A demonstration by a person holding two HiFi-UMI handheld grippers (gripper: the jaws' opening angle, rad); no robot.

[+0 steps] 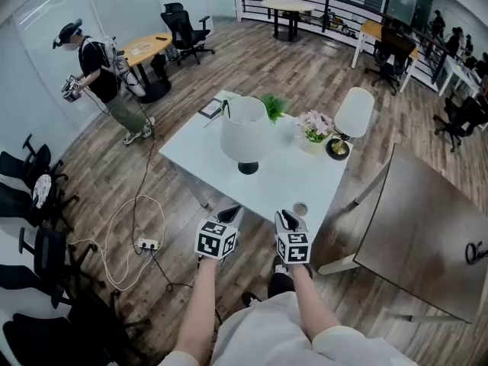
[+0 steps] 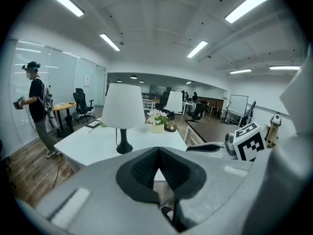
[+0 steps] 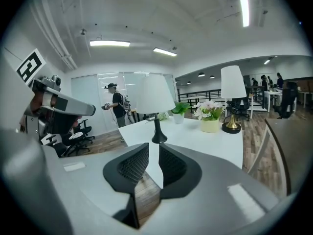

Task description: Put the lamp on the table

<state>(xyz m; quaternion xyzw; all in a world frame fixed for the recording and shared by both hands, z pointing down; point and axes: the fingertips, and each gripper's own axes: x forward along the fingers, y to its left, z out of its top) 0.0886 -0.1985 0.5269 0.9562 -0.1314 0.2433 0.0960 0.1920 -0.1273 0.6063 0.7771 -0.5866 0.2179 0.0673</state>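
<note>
Lamp (image 1: pixel 245 132) with a white shade and black base stands upright near the middle of the white tabletop (image 1: pixel 293 180), with a flower pot (image 1: pixel 314 142) and a second lamp (image 1: pixel 354 113) behind it. Both grippers hang by the near edge, well apart from it. The left gripper (image 2: pixel 157 153) has its fingers clenched together, empty. The right gripper (image 3: pixel 153 153) fingers stand slightly apart, grasping nothing.

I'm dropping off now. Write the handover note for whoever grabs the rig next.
Left tool: shut, empty.
Right tool: narrowly open, empty.
Both hang by the near edge of the white table, apart from the lamp.
The lamp stands upright on the table, black base down, near the middle.
Placement looks done; probably nothing is left except to check that it sits steady.
</note>
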